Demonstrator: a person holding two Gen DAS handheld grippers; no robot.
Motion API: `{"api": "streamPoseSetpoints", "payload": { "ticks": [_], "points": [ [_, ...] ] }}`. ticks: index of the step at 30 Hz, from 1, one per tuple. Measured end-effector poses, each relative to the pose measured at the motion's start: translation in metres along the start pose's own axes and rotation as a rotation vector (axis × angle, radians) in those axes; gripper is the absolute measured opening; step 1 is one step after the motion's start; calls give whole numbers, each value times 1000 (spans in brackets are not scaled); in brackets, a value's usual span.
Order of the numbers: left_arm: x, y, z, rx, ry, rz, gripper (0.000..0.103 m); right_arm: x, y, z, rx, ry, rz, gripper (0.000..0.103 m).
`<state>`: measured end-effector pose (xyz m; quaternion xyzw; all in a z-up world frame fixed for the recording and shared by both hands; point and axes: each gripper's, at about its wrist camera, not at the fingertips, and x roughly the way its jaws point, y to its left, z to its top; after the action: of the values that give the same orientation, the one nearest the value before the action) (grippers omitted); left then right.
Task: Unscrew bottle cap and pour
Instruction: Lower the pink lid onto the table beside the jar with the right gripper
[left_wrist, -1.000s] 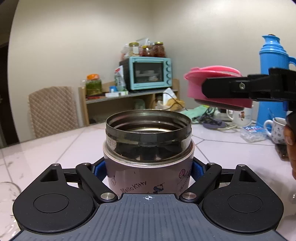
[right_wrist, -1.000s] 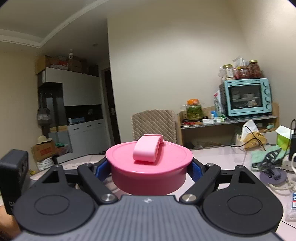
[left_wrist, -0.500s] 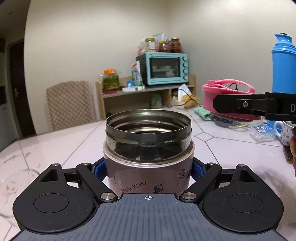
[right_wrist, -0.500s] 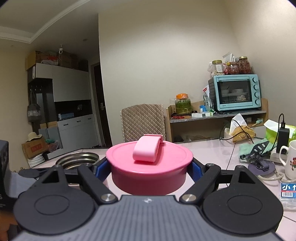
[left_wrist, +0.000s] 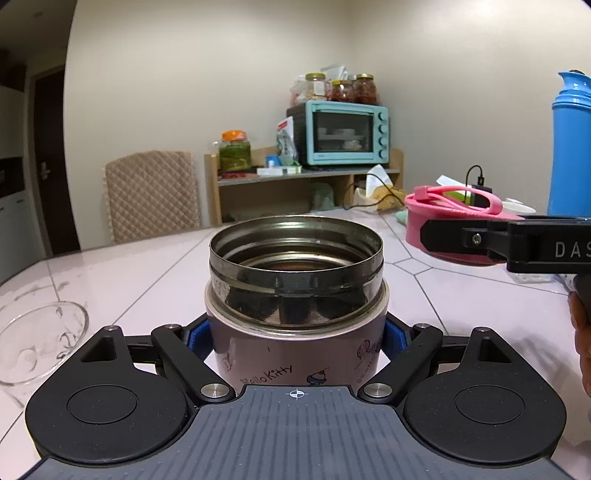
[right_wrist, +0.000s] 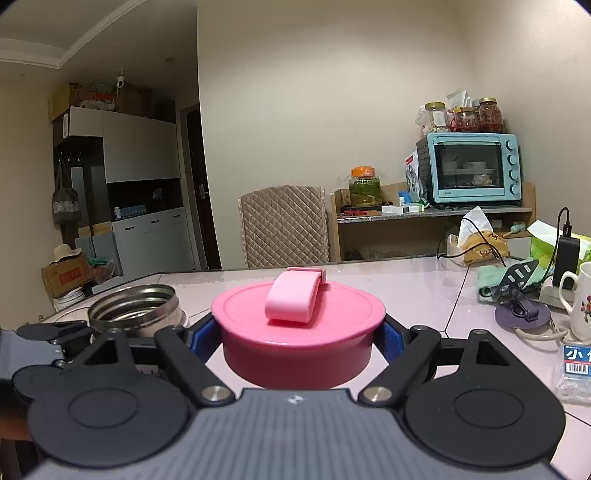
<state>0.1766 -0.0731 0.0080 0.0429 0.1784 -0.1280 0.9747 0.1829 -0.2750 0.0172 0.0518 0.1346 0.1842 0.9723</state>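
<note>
Pale bench: my left gripper clamps the open flask, right gripper the pink cap; I'd tip slowly over the glass bowl.

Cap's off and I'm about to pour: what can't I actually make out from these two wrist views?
- Left wrist view: contents and bottom of the open steel jar with the pink printed body, dark inside the mouth.
- Left wrist view: clear glass cup, cut by the left edge.
- Right wrist view: underside of the round pink lid, hidden by its own top.

I can't see the flask base behind my gripper housing; the glass and blue thermos run off frame.
</note>
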Motion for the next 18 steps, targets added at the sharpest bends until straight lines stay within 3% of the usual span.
{"api": "streamPoseSetpoints", "payload": {
  "ticks": [18],
  "points": [
    [6,18,-6,-25,-17,19,90,-2,0,-12,10,37,7,85]
  ]
}}
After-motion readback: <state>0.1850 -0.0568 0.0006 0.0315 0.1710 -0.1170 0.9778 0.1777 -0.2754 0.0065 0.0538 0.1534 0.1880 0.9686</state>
